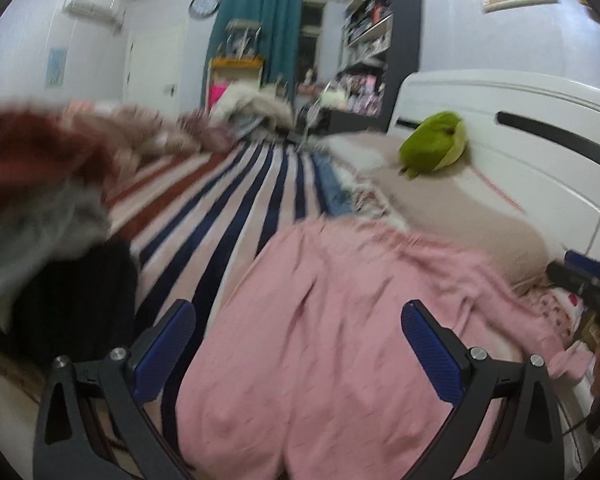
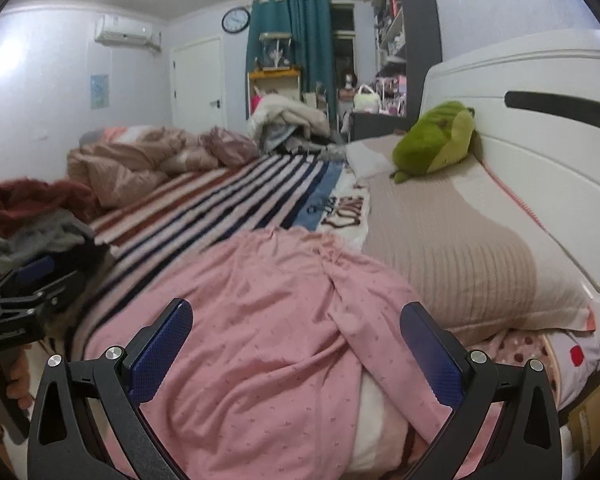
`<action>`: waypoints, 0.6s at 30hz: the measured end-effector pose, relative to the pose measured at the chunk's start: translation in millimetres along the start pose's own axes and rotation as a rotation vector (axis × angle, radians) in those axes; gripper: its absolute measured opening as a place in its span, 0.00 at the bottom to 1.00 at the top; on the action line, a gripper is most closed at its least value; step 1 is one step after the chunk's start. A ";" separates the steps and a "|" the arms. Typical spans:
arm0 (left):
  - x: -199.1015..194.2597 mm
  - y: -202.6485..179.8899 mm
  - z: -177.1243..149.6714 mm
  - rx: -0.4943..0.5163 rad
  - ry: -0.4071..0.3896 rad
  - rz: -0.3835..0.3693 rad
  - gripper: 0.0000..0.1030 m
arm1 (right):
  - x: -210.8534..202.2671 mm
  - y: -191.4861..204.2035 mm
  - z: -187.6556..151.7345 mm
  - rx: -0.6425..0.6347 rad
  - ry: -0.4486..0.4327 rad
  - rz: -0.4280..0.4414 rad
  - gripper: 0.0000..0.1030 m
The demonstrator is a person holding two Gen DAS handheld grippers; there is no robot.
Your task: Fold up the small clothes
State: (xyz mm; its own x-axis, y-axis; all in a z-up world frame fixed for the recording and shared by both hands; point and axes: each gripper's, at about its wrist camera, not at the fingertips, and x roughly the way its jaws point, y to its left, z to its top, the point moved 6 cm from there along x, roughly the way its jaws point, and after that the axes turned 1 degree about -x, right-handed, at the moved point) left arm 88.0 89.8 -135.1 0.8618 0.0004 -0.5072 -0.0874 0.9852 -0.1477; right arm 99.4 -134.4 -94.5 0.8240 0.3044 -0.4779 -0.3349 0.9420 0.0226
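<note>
A small pink garment (image 1: 332,320) lies rumpled on the striped bed, near the front edge; it also shows in the right wrist view (image 2: 268,320). My left gripper (image 1: 298,320) is open and empty just above its near part. My right gripper (image 2: 296,320) is open and empty over the garment's near side, with a twisted fold (image 2: 340,276) ahead. The left gripper also shows at the left edge of the right wrist view (image 2: 24,292). The left wrist view is blurred.
A pile of red, grey and black clothes (image 2: 32,220) sits at the left. A beige pillow (image 2: 452,248) and green plush toy (image 2: 436,140) lie right, against the white headboard (image 2: 540,152). A crumpled duvet (image 2: 140,160) lies at the far end.
</note>
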 end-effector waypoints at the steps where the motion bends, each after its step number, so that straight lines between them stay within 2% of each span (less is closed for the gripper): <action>1: 7.1 10.8 -8.3 -0.019 0.030 0.014 0.97 | 9.3 1.0 -3.0 -0.010 0.023 -0.001 1.00; 3: 17.7 31.9 -29.6 -0.042 0.083 0.029 0.84 | 17.9 5.0 -8.7 -0.030 0.031 0.002 1.00; 4: 23.6 44.6 -43.8 -0.055 0.114 0.039 0.81 | 21.7 7.0 -12.2 -0.038 0.035 0.007 1.00; 6: 31.4 62.0 -68.0 -0.084 0.170 0.042 0.65 | 27.2 12.7 -21.9 -0.036 0.044 0.024 1.00; 8: 36.7 73.8 -87.8 -0.120 0.209 0.030 0.57 | 28.7 17.8 -31.8 -0.025 0.054 0.047 1.00; 10: 40.4 83.0 -107.1 -0.143 0.237 0.033 0.56 | 31.3 25.3 -42.2 -0.019 0.067 0.058 1.00; 12: 44.3 87.9 -121.2 -0.148 0.255 0.045 0.39 | 32.2 30.9 -51.0 -0.013 0.084 0.067 1.00; 13: 46.7 89.3 -126.9 -0.150 0.262 0.041 0.36 | 33.2 33.8 -56.1 -0.004 0.095 0.078 1.00; 16: 44.1 87.1 -128.0 -0.126 0.240 0.048 0.34 | 34.3 42.0 -65.0 0.009 0.106 0.097 1.00; 17: 45.7 87.2 -127.7 -0.121 0.236 0.052 0.26 | 33.9 43.7 -67.1 0.012 0.108 0.099 1.00; 18: 45.5 86.4 -126.9 -0.118 0.235 0.051 0.10 | 34.0 45.3 -69.1 0.017 0.110 0.100 1.00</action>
State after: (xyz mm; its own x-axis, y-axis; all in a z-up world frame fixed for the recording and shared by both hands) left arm 56.3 153.1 -278.7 0.7162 -0.0036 -0.6978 -0.1975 0.9580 -0.2077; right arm 80.6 -91.2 -170.4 0.7314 0.3807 -0.5658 -0.4047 0.9101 0.0892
